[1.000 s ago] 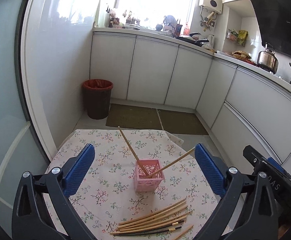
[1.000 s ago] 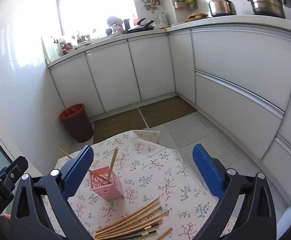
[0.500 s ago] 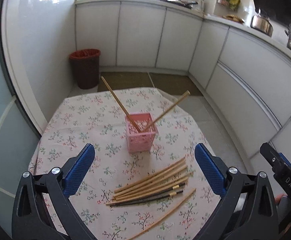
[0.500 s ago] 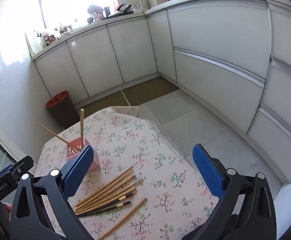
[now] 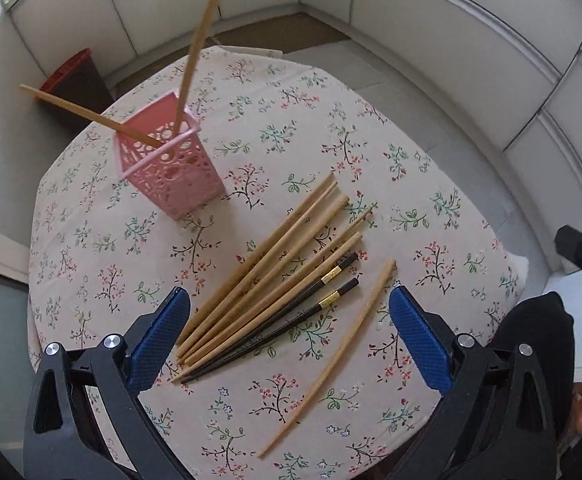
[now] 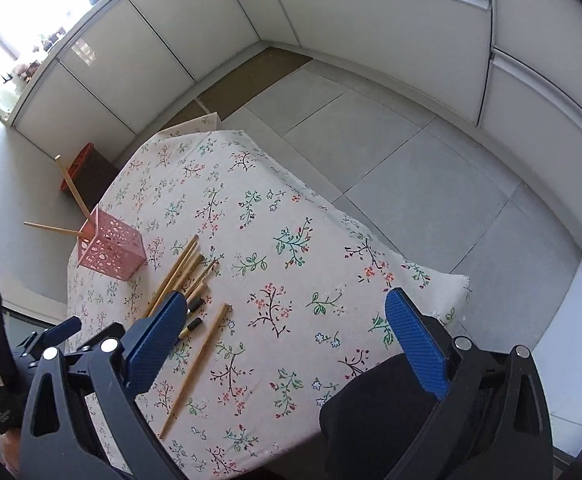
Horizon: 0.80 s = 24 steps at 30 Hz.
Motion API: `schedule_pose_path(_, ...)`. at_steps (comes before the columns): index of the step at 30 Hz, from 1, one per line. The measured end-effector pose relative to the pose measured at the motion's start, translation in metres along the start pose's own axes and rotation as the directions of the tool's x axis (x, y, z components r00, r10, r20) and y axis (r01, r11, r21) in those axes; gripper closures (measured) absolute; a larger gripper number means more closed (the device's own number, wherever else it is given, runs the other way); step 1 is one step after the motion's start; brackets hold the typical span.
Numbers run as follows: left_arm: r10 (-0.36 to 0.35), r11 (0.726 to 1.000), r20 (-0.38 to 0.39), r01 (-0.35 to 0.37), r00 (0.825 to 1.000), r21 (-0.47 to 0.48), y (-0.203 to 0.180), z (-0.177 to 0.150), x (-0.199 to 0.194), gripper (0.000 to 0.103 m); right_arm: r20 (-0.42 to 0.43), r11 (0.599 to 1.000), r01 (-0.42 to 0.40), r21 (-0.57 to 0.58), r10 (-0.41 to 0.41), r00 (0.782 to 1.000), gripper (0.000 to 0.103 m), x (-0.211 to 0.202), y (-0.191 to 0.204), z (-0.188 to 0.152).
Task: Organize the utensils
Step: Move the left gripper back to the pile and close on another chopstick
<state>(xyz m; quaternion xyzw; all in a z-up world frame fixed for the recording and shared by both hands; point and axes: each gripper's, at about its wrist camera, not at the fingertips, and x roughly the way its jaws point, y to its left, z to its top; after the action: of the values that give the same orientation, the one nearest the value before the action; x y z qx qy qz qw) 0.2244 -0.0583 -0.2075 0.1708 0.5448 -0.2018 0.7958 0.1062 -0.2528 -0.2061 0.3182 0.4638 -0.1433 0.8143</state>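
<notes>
Both tongs spread wide, empty: left tongs (image 5: pixel 289 334) above the loose chopsticks (image 5: pixel 267 276) on the bench (image 5: pixel 431 208), right tongs (image 6: pixel 287 338) alongside. Two already in pink holder (image 5: pixel 169 170). Next, probably: descend, pinch one.

Pink perforated holder (image 5: pixel 171 172) stands upright holding two leaning chopsticks (image 5: pixel 195 52); loose chopsticks (image 5: pixel 275 276) lie beside it.

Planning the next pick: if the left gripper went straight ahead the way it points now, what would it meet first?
Probably the loose chopsticks lying on the tablecloth: they sit between the open fingers of the left gripper, dark pair included. Depth is unclear. The pink holder is off to the left.
</notes>
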Motion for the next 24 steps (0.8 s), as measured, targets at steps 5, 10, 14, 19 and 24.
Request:
schedule_pose_path(5,-0.001,0.997,-0.069,0.006,0.998,0.073,-0.014,0.022,0.032,0.023,-0.046,1.0,-0.007,0.03,0.009,0.999,0.007,0.011,-0.005,0.003)
schedule_pose_path(10,0.012,0.995,-0.103,-0.002,0.995,0.099,-0.023,0.057,0.059,0.041,-0.091,0.998,-0.022,0.065,0.028,0.995,0.007,0.023,-0.012,0.006)
schedule_pose_path(14,0.065,0.99,-0.126,-0.049,0.99,0.13,-0.03,0.082,0.084,0.056,-0.106,0.996,-0.028,0.083,0.037,0.994,0.007,0.033,-0.017,0.01)
schedule_pose_path(19,0.078,0.99,-0.196,-0.053,0.977,0.13,-0.027,0.1,0.113,0.059,-0.127,0.993,-0.039,0.11,0.053,0.991,0.007,0.044,-0.023,0.014)
schedule_pose_path(24,0.088,0.982,-0.244,-0.042,0.966,0.185,-0.025,0.111,0.126,0.061,-0.147,0.992,-0.051,0.118,0.068,0.987,0.007,0.052,-0.022,0.015)
